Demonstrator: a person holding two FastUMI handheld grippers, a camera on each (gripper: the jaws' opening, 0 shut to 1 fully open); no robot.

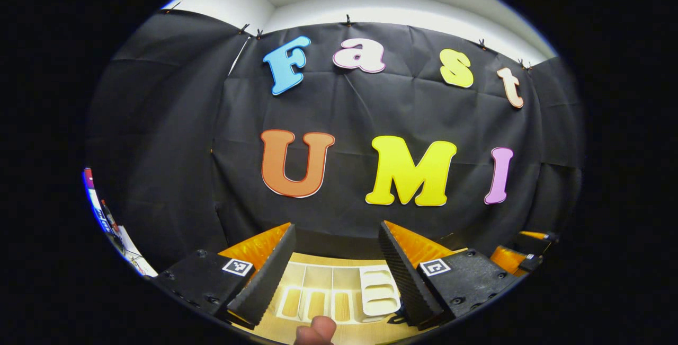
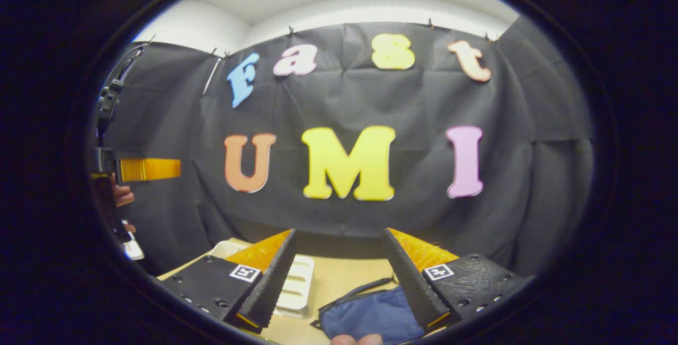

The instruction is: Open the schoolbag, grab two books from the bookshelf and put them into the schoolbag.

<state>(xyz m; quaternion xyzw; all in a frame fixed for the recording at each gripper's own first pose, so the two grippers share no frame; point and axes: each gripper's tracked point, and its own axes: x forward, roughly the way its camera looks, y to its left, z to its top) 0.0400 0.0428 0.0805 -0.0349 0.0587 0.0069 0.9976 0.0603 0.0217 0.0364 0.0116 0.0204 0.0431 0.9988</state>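
Start step: schoolbag (image 2: 371,313) unopened on worktop (image 2: 344,276). Left tongs (image 1: 336,263) and right tongs (image 2: 339,268) both spread, empty, raised. Next: lower right tongs to bag's zipper.

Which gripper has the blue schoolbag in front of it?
The right gripper: the schoolbag lies just before its fingers, while the left gripper faces the white rack.

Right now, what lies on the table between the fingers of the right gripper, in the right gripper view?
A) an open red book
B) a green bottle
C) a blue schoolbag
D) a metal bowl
C: a blue schoolbag lies flat on the wooden table below the open right gripper.
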